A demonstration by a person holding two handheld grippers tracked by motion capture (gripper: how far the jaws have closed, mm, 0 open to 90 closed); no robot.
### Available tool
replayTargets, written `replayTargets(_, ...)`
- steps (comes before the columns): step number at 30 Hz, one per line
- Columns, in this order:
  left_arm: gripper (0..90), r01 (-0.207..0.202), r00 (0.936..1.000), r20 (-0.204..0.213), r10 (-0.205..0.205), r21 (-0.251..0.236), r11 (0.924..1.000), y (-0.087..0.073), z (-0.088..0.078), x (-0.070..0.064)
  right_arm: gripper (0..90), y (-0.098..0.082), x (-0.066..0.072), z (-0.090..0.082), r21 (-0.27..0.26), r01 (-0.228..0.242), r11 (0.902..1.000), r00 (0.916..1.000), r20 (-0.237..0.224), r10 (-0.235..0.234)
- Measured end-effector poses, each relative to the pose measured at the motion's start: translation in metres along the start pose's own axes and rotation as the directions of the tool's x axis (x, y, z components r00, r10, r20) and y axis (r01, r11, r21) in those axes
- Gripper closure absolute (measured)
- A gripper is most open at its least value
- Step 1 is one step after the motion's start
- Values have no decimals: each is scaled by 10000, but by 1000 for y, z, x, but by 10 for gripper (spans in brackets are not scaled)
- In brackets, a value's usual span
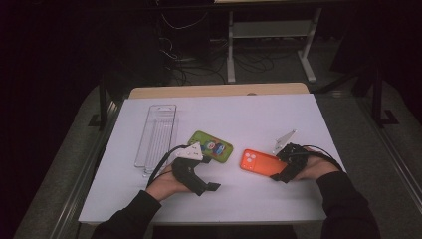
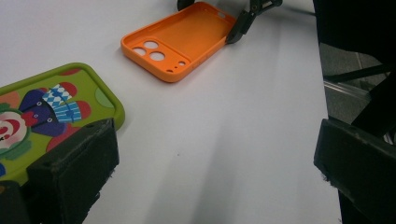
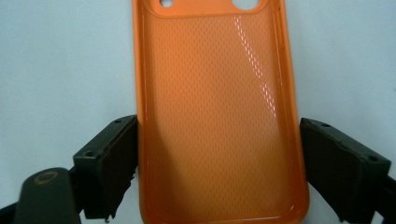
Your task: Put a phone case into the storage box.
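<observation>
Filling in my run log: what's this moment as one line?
right gripper: jaws astride orange phone case | left gripper: open beside green phone case | table

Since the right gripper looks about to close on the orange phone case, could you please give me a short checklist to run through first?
1. Orange phone case lies between the right gripper jaws: ok.
2. Both jaws pressing on the case sides: not ok; the left looks against the edge, the right stands just off it.
3. Case lies flat, open side up, on the white table: ok.
4. Green phone case is apart from the orange one: ok.
5. Left gripper is open and holds nothing: ok.
6. Clear tray stands well aside: ok.
</observation>
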State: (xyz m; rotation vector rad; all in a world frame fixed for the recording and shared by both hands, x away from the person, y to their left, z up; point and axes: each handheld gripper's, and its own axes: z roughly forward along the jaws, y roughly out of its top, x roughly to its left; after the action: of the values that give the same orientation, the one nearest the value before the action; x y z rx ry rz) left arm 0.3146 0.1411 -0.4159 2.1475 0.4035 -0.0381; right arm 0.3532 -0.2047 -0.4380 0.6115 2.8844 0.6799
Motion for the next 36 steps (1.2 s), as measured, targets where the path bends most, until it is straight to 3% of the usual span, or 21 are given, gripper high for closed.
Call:
replayTargets(8,0,7,10000,54,-6,-110,9999,5,-2,-2,147,0,-4,-11,-524,-509,9973,9987,55,512)
replayTargets(18,0,-243,9997,-31,242,-146,9996,19,-13,2,152,5,-5,-29,-1130,-535,9922,9983,153,556)
replayTargets(19,0,-299,9995,-36,298,-121,9995,20,-14,2,152,6,-3,-31,-1089,-750,9912,9971,78,763)
replayTargets(27,0,-470,9989,-99,469,-98,9988,30,-17,6,153,13,0,-41,-1406,-631,9880,9980,-4,637)
replayTargets(36,0,-1093,9939,-69,1097,364,9933,47,-23,16,153,29,6,-53,-1860,-127,9825,9998,-185,95)
